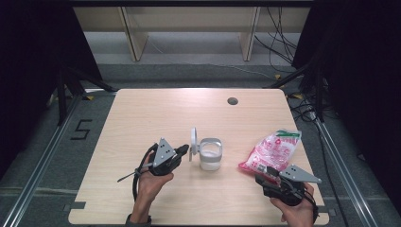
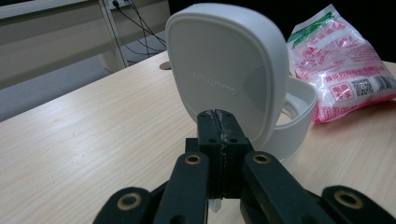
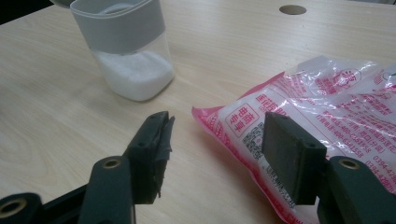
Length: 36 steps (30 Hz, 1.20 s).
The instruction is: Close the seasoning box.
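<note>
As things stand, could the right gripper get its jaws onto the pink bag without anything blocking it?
Probably yes. The right gripper is open, and the corner of the pink bag lies just ahead of its jaws on bare table. The container stands off to the side.

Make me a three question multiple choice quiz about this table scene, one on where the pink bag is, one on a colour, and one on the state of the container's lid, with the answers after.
1. Where does the pink bag lie on the table?
A. Left of the container
B. Right of the container, in front of the right gripper
C. On top of the container

2. What colour is the powder inside the container?
A. White
B. Brown
C. Green

3. How is the lid of the container?
A. Pressed shut
B. Lying flat on the table
C. Swung up and open

Answers:
1. B, the bag sits right of the container, with the open right gripper at its near corner.
2. A, white powder shows through the clear lower wall.
3. C, the lid stands upright beside the mouth, just beyond the shut left gripper.
</note>
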Available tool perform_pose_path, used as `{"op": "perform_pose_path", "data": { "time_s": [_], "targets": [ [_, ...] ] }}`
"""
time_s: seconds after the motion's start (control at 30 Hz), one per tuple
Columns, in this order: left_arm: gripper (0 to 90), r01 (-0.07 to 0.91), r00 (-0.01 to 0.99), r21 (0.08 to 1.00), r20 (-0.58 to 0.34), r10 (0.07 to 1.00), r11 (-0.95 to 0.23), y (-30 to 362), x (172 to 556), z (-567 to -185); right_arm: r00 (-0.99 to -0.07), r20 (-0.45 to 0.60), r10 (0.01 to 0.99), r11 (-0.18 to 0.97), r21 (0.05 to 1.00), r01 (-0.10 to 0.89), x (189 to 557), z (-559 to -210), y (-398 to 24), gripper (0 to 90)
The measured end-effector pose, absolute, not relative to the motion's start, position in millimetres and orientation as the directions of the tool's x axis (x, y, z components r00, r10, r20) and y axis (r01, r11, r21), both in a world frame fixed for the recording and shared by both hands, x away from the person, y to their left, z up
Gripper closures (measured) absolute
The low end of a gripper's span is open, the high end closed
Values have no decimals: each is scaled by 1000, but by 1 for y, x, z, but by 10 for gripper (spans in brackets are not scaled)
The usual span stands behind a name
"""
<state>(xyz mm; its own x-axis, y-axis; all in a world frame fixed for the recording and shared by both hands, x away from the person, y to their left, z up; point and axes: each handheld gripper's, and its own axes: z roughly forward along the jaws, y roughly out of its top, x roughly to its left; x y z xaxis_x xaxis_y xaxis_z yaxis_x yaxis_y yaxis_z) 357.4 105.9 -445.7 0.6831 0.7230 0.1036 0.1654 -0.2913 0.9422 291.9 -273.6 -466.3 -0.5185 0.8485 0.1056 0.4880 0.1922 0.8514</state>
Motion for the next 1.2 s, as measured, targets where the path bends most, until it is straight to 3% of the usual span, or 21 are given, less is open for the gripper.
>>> {"op": "perform_pose_path", "data": {
  "time_s": [1.2],
  "targets": [
    [893, 128, 698, 946, 128, 705, -299, 98, 352, -433, -542, 64, 838, 227, 863, 452, 292, -468, -275, 428]
  ]
}}
